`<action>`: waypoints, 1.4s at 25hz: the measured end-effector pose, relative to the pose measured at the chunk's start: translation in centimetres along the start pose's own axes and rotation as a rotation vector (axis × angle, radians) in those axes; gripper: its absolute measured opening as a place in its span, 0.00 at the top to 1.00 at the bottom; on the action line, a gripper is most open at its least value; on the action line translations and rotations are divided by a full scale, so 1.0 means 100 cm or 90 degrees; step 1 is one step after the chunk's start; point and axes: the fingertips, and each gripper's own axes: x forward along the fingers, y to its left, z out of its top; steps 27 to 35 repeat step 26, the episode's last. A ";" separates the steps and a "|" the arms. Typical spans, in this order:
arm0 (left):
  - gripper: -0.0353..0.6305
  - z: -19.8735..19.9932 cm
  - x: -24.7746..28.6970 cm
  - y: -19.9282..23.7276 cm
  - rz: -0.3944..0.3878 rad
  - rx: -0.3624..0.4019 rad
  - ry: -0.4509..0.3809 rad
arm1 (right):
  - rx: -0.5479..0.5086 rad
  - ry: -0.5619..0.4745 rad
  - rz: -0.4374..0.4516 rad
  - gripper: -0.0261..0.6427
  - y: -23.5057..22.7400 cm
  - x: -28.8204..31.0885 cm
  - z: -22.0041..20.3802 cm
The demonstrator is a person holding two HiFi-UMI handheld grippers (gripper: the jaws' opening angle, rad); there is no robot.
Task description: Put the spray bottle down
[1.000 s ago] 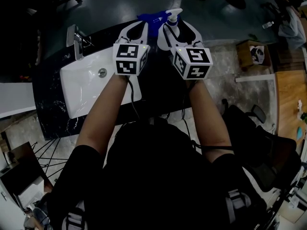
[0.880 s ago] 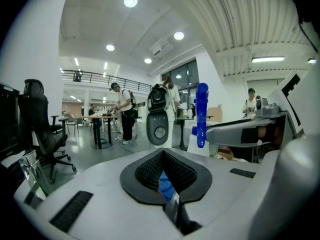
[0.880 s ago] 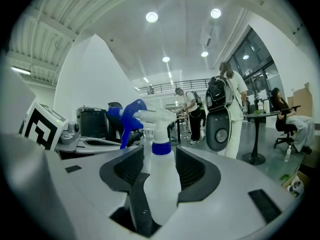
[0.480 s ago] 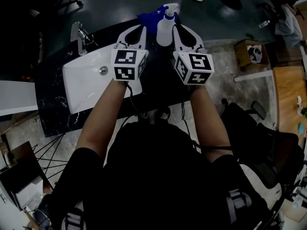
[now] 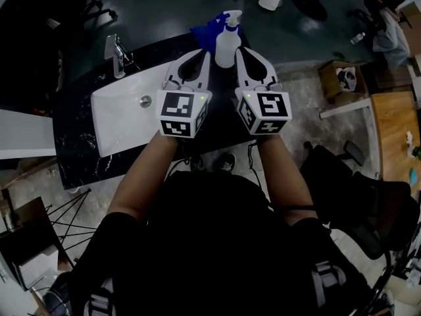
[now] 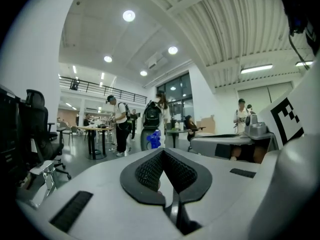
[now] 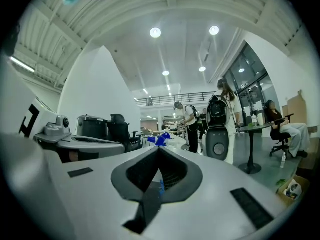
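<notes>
The spray bottle [image 5: 227, 43], translucent with a white trigger head, stands upright on the dark counter [image 5: 79, 143]. It is just beyond the tips of both grippers and free of them. My right gripper [image 5: 238, 50] is shut; its jaws have just been closing with nothing between them, and its own view shows the tips [image 7: 159, 148] meeting empty. To the left of the bottle, my left gripper [image 5: 205, 54] is also shut and empty, its tips [image 6: 162, 151] together. Both point level, away from me.
A blue cloth [image 5: 209, 27] lies behind the bottle. A white sink [image 5: 125, 114] with a chrome faucet [image 5: 116, 52] takes up the counter's left. A cardboard box [image 5: 342, 76] sits on the floor at right. People and tables [image 6: 117, 129] stand in the room beyond.
The right gripper, open around the bottle a second ago, has let go, closed and drawn back. The bottle now stands alone beyond the tips. The left gripper drew back alongside.
</notes>
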 end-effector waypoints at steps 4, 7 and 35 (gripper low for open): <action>0.95 0.010 -0.007 -0.012 -0.011 -0.003 -0.015 | 0.002 -0.012 0.001 0.94 0.006 -0.008 0.006; 0.95 0.015 -0.009 -0.018 -0.018 0.002 -0.020 | -0.001 -0.019 0.000 0.94 0.009 -0.013 0.010; 0.95 0.019 -0.001 -0.042 -0.054 0.002 -0.023 | -0.019 -0.021 -0.003 0.94 0.003 -0.026 0.017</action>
